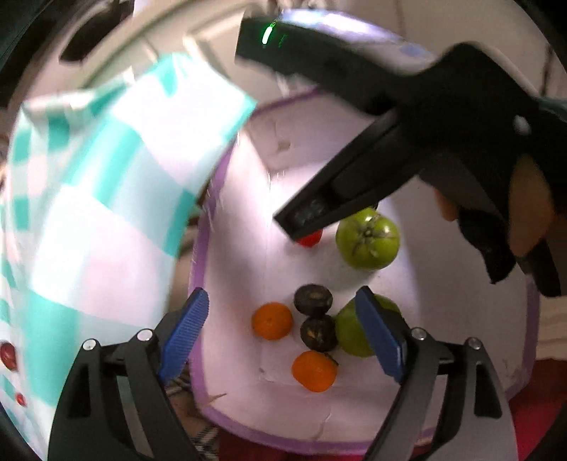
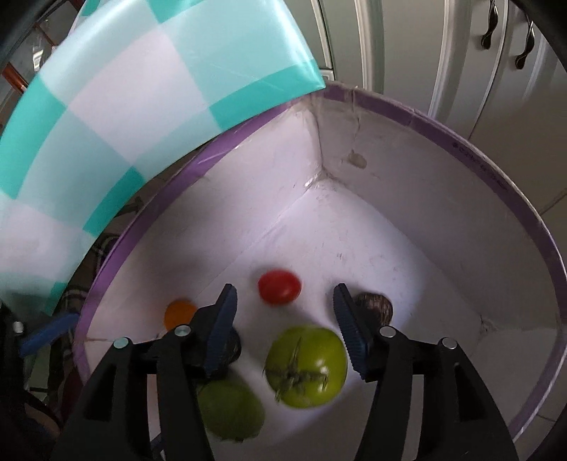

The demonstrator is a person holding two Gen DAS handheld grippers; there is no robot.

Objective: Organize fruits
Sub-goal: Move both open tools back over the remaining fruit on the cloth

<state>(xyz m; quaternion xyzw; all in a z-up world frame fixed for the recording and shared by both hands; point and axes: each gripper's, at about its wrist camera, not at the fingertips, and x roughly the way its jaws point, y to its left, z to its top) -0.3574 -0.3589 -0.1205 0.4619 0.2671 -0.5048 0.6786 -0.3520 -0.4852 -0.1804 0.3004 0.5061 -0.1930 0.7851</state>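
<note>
Left gripper (image 1: 281,335): jaws spread wide, blue ribbed pads (image 1: 184,331) empty, poised above the near part of a white box with a purple rim (image 1: 205,248). Between and just beyond the pads lie two small orange fruits (image 1: 272,321) and (image 1: 314,371), two dark round fruits (image 1: 313,300) and (image 1: 318,333) touching one another, and a green fruit (image 1: 349,329) partly hidden behind the right-hand pad.

Farther into the box sits a green tomato (image 1: 367,238) with its calyx upward; just beside it a small red fruit (image 1: 310,239) shows from under the tip of the right gripper (image 1: 304,216), which enters from the upper right. A green light (image 1: 266,35) glows on that device, and the person's hand (image 1: 528,209) wraps its handle.

Right gripper (image 2: 285,322), own camera: jaws likewise apart, gripping nothing — the red fruit (image 2: 279,286) lies on the box floor beyond the fingertips, motion-blurred. The green tomato (image 2: 306,365) lies between the fingers, a second green fruit (image 2: 230,413) lower left, a dark fruit (image 2: 375,305) behind the right finger, an orange one (image 2: 179,312) to the left.

Surroundings: a teal-and-white checked sheet (image 2: 141,106) beside the box on the left, its edge over the rim in the right view; pale cabinet doors with dark handles (image 2: 489,32) behind; two small red objects (image 1: 9,354) at the left margin — identity unclear.
</note>
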